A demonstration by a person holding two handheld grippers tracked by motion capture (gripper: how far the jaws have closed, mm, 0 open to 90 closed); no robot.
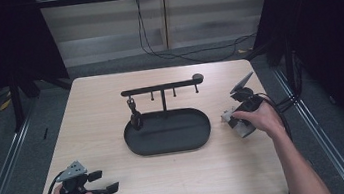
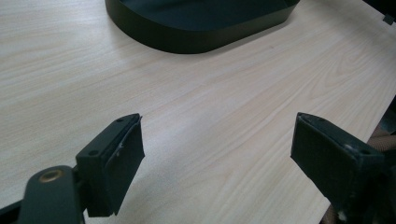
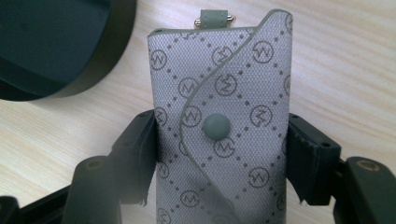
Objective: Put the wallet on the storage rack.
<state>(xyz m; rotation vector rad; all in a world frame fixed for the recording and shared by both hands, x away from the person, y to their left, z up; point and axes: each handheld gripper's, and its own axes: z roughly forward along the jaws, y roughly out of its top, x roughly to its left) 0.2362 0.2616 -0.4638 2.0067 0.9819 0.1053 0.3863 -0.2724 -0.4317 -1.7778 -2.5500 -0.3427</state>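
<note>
Tray (image 1: 169, 145) sat mid-worktop (image 1: 98, 127); right claw (image 3: 219, 154) beside it held a grey key pouch (image 3: 224, 93); left claw (image 2: 217, 154) gaped wide nearby.

Wooden table (image 1: 111, 110), light top. Black oval tray (image 1: 169, 147) at centre, with an upright post carrying a horizontal bar (image 1: 158, 87) — small pegs hang under it, and a dark object (image 1: 135, 116) hangs from the left peg. Left gripper (image 1: 107, 189) at the near-left corner, jaws apart over bare table. Right gripper (image 1: 228, 119) just right of the tray — a grey item (image 1: 226, 116) at its tip, hand (image 1: 259, 116) wrapped over it.
</note>
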